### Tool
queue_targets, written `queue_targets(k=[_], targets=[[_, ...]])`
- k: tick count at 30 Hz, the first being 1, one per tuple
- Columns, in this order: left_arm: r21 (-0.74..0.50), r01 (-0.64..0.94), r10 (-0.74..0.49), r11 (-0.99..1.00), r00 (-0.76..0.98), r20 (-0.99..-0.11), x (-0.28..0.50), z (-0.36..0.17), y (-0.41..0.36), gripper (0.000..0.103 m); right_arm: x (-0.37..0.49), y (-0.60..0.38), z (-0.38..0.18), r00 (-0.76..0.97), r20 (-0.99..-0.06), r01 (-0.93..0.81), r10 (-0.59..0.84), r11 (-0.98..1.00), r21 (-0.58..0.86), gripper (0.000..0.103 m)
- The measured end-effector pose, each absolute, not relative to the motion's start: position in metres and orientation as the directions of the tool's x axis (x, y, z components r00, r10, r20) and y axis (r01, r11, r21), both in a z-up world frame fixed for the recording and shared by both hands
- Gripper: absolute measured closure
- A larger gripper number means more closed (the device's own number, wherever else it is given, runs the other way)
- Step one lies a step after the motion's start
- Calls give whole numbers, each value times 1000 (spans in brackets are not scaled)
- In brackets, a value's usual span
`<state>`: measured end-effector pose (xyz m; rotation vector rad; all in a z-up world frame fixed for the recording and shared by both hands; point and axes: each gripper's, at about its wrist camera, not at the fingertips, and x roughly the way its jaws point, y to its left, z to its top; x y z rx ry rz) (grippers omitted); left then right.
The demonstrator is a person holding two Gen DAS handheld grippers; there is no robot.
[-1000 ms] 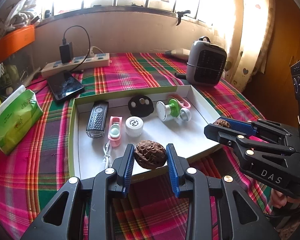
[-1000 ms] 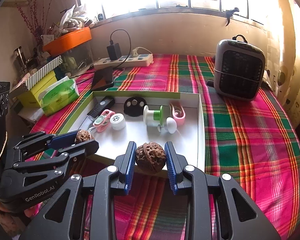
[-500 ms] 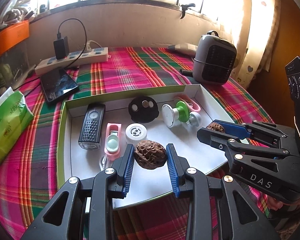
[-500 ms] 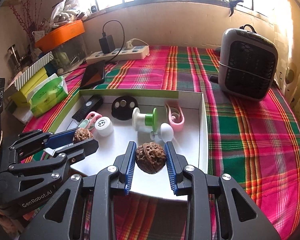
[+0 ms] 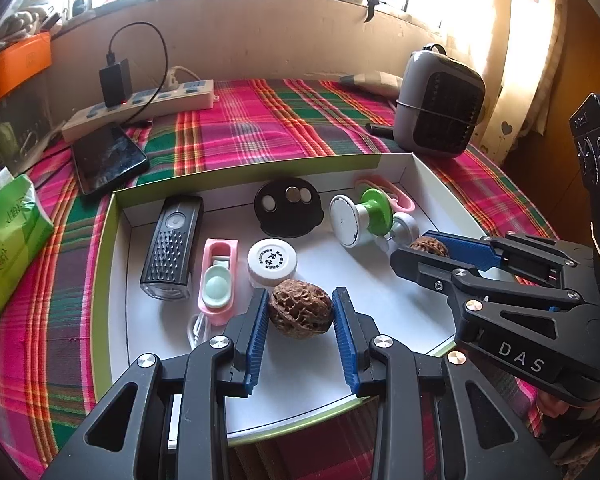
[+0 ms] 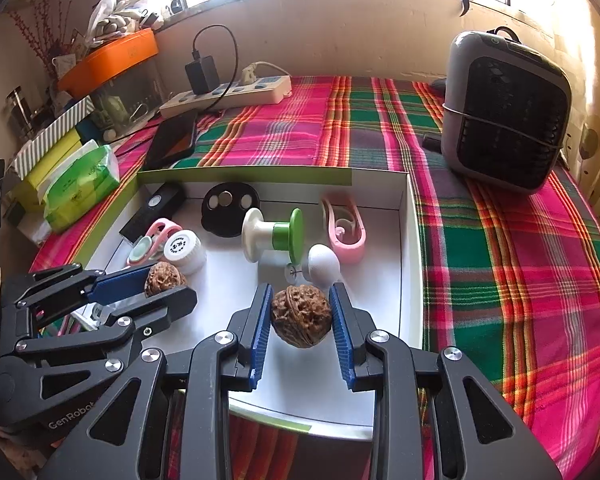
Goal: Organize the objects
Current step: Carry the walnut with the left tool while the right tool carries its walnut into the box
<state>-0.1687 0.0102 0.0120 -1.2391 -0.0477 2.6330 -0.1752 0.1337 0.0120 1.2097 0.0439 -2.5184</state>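
Observation:
My left gripper [image 5: 300, 314] is shut on a brown walnut [image 5: 300, 313] and holds it over the front of the white box [image 5: 384, 308]. My right gripper [image 6: 300, 314] is shut on a second walnut [image 6: 302, 314] over the box's front right part [image 6: 380, 280]. Each gripper shows in the other's view: the right one [image 5: 426, 250] with its walnut [image 5: 429, 246], the left one [image 6: 166, 282] with its walnut [image 6: 164, 278]. The box holds a black grated device [image 5: 172, 246], a pink case [image 5: 217, 280], a white cap [image 5: 272, 260], a black disc [image 5: 288, 206], a green-and-white spool [image 5: 360, 216] and a pink clip [image 6: 344, 230].
The box lies on a plaid cloth [image 6: 500, 240]. A grey heater [image 6: 504, 112] stands at the back right. A power strip [image 5: 140, 106], a phone [image 5: 108, 158] and a green tissue pack [image 5: 8, 248] lie to the left. An orange bin [image 6: 108, 60] sits on a shelf.
Both grippers have moved forward with their walnuts, from over the box's front edge to over its inside. Their jaws stay shut.

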Motion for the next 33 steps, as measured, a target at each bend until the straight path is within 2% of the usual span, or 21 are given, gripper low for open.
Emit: queue_targets(k=[31, 33], targets=[[-121, -187, 211, -975, -612, -762, -171, 11, 11, 73, -175, 131, 11, -597, -755, 329, -271, -941, 78, 72], [-121, -184, 210, -975, -614, -761, -170, 12, 11, 73, -174, 132, 11, -601, -753, 324, -269, -943, 79, 70]])
